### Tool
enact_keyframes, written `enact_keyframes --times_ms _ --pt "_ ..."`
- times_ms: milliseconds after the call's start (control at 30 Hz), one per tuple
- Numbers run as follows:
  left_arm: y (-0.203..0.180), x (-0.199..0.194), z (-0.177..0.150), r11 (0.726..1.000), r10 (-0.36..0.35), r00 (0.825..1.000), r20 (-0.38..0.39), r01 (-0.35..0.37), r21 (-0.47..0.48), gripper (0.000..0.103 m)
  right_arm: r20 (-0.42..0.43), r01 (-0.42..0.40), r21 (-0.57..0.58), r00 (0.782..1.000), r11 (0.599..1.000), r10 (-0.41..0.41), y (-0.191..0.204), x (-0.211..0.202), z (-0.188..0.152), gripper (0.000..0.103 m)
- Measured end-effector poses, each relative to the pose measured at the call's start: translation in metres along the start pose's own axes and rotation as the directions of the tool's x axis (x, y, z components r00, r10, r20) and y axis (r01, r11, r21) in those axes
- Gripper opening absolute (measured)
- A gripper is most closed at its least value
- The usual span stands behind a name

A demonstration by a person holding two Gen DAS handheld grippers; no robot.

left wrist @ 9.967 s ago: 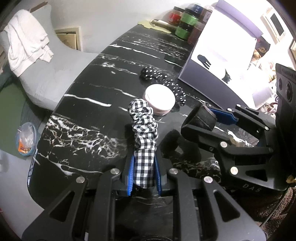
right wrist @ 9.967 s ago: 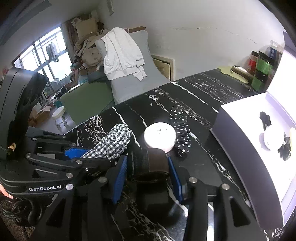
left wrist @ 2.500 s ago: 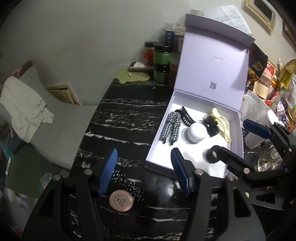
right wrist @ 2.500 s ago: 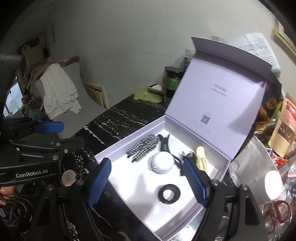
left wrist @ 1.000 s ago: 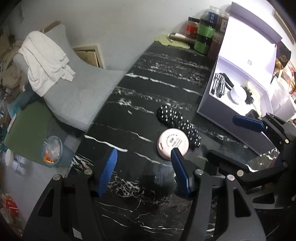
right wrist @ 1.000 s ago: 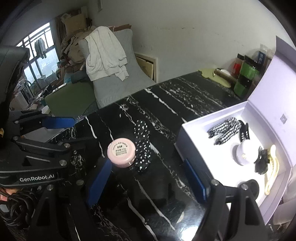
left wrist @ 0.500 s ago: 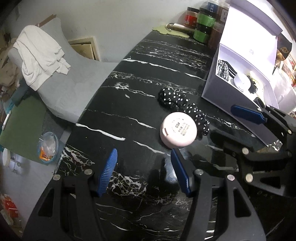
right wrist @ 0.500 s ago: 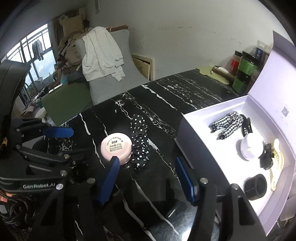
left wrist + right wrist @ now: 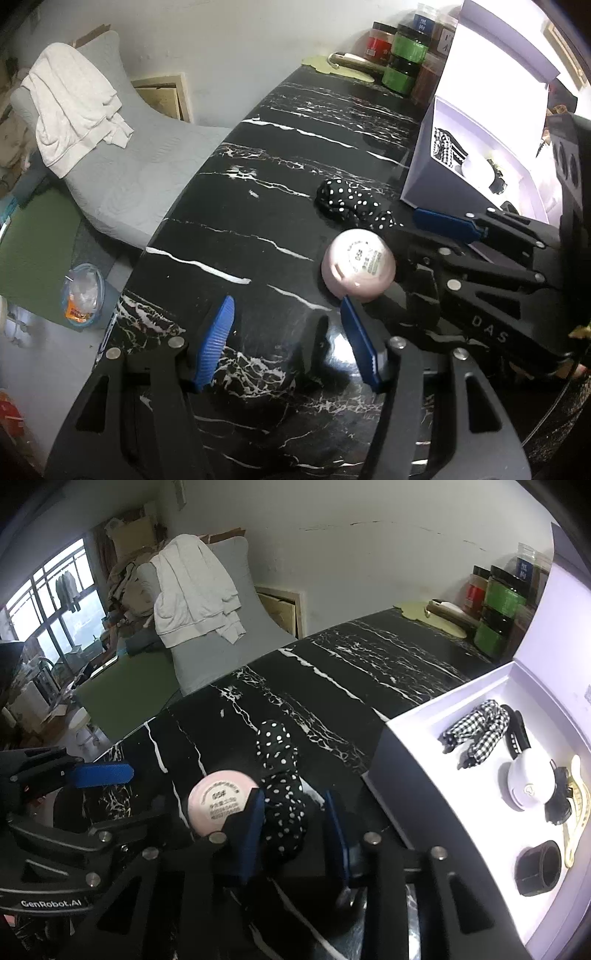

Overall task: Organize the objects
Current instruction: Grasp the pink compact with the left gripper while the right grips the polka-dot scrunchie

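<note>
A black scrunchie with white dots (image 9: 282, 808) lies on the black marble table (image 9: 332, 686). My right gripper (image 9: 293, 829) stands over its near end, jaws closing. The left pad touches the cloth and a small gap shows at the right pad. A pink jar (image 9: 219, 801), label up, rests against the outside of the right gripper's left finger. My left gripper (image 9: 288, 332) hovers open over bare table, its right pad tip just below the tilted pink jar (image 9: 356, 266). The open white box (image 9: 480, 812) holds a checked scrunchie (image 9: 476, 733), a white compact (image 9: 528, 782), clips and a black band (image 9: 535, 867).
Coloured jars (image 9: 404, 55) and a green mat (image 9: 332, 64) stand at the table's far end beside the box's raised lid (image 9: 498, 55). A grey lounge chair with a white garment (image 9: 74, 107) stands beyond the table's left edge. A plastic tub (image 9: 83, 295) sits on the floor.
Both grippers have come down closer to the table. The right gripper's jaws have narrowed around the dotted scrunchie, and the pink jar now leans against its left finger.
</note>
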State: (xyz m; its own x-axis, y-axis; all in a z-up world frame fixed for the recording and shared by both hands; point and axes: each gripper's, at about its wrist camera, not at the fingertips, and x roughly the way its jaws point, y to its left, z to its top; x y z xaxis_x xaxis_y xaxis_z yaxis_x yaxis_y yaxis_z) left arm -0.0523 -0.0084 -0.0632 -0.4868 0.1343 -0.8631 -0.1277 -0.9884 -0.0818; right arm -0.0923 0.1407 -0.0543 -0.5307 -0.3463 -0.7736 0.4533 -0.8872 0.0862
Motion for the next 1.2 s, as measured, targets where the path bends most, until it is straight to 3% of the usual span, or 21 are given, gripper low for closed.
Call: enact_keyframes --times_ms 267,700,900,1067,1133,1200 --pt "-0.01 0.0 0.0 0.999 -0.037 0.999 0.004 0.037 0.024 0.059 -0.048 -0.06 0.046 0.997 0.997 0.062 -0.009 0.01 -0.006 0.02" --pt "-0.036 0.007 0.007 0.992 -0.062 0.998 0.003 0.062 0.109 0.059 -0.065 -0.013 0.092 0.998 0.996 0.019 -0.023 -0.017 -0.033 0.02" --pt "-0.044 0.015 0.009 0.99 -0.025 1.0 -0.008 0.026 0.141 0.059 -0.043 -0.026 0.097 0.999 0.995 0.03 -0.027 -0.029 -0.047 0.02" --pt "-0.05 0.024 0.011 0.985 -0.032 0.999 -0.024 0.036 0.167 0.059 -0.036 -0.039 0.116 0.998 0.992 0.044 -0.03 -0.027 -0.051 0.028" --pt "-0.05 0.026 0.013 0.985 -0.019 1.0 -0.018 0.022 0.173 0.059 -0.026 -0.02 0.103 0.999 0.994 0.022 -0.028 -0.028 -0.051 0.036" --pt "-0.051 0.027 0.015 0.983 -0.016 1.0 -0.008 0.017 0.182 0.059 -0.008 -0.003 0.099 1.0 0.995 0.004 -0.029 -0.03 -0.052 0.039"
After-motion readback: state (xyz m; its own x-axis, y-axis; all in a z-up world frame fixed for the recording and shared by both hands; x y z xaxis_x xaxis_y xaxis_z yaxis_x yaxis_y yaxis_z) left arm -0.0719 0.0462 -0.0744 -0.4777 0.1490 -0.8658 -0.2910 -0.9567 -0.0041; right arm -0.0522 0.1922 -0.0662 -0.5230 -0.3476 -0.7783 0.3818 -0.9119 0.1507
